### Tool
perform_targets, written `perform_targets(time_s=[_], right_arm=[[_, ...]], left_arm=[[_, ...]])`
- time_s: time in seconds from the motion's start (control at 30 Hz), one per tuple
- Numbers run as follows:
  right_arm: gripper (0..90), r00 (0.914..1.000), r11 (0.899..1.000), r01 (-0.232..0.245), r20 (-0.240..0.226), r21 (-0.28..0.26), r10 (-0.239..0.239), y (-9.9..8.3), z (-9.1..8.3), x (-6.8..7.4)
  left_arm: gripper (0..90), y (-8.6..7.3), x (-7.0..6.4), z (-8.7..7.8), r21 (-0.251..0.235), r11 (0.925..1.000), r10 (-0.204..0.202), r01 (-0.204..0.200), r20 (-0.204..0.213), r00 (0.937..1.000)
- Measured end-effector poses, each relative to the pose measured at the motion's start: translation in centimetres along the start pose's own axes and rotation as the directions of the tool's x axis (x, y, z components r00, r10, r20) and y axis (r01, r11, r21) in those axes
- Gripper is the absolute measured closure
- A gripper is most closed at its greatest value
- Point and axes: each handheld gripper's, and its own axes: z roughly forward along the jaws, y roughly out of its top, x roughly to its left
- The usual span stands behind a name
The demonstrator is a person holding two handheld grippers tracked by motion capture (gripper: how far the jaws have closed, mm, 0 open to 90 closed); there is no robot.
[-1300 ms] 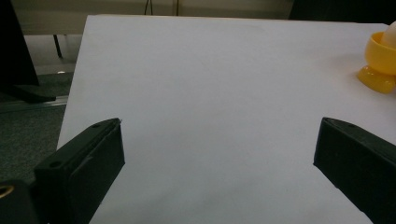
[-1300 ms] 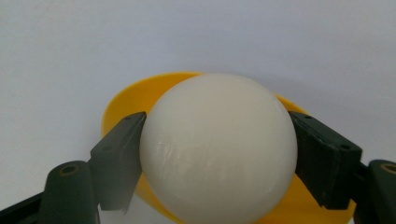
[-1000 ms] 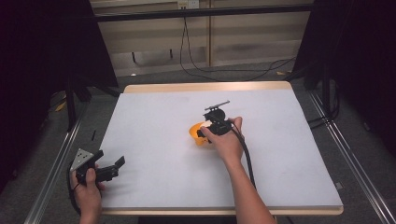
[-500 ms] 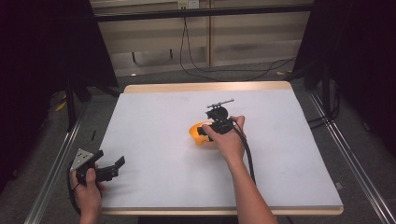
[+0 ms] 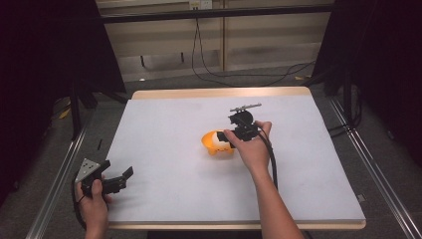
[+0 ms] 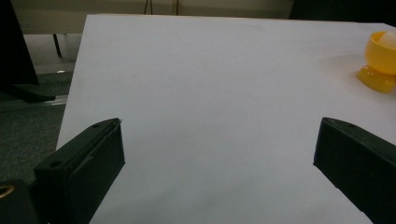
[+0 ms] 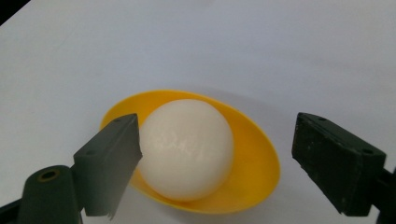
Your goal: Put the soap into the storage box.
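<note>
A: Where's the white ball (image 7: 187,148)?

B: Sitting in the yellow egg cup (image 7: 254,175), which stands near the middle of the white table (image 5: 164,124).

A: And the right gripper (image 7: 217,154)?

B: Just above the cup, jaws spread wide to either side of the ball, gripping nothing.

A: The left gripper (image 5: 121,179)?

B: Well apart, at the table's near left corner in the person's left hand (image 5: 92,201), jaws also wide and empty.

White ball (image 7: 187,148): smooth, round, seated inside yellow cup (image 7: 252,177). Cup: glossy plastic, footed base, upright, open side up, near middle of worktop (image 5: 164,129)
</note>
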Motion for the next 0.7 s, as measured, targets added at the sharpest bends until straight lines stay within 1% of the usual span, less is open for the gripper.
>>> perform_targets(time_s=[0.2, 0.23, 0.27, 0.33, 0.57, 0.63, 0.7], right_arm=[[11.9, 0.9999, 1.000, -0.010, 0.006, -0.021, 0.011, -0.3, -0.9, -1.2], [11.3, 0.9999, 1.000, -0.014, 0.001, -0.028, 0.014, -0.4, -1.1, -1.5], [10.8, 0.9999, 0.999, -0.013, -0.001, -0.035, 0.013, -0.5, -1.2, -1.7], [9.3, 0.9997, 0.999, -0.025, 0.000, -0.040, 0.025, -0.7, -1.5, -2.1], [1.0, 0.9989, 0.998, -0.046, 0.000, -0.046, 0.046, -1.6, -2.5, -3.3], [0.2, 0.9988, 0.998, -0.049, 0.006, -0.042, 0.049, -2.0, -2.7, -3.7], [0.0, 0.9981, 0.997, -0.061, 0.002, -0.041, 0.061, -2.4, -3.0, -4.2]], left_arm=[[1.6, 0.0, 0.0, 0.0, 0.001, 1.0000, 0.001, -0.001, 0.000, 1.0000], [1.7, 0.0, 0.0, 0.0, 0.002, 1.0000, 0.009, -0.009, -0.004, 1.0000], [1.7, 0.0, 0.0, 0.0, 0.001, 1.0000, 0.001, -0.001, -0.001, 1.0000], [1.7, 0.0, 0.0, 0.0, 0.000, 1.0000, -0.003, 0.003, 0.001, 1.0000], [1.7, 0.0, 0.0, 0.0, 0.002, 1.0000, -0.001, 0.001, 0.000, 1.0000], [1.6, 0.0, -0.1, 0.0, 0.000, 1.0000, -0.001, 0.001, -0.001, 1.0000], [1.7, 0.0, -0.1, 0.0, 0.000, 1.0000, -0.002, 0.002, 0.000, 1.0000]])
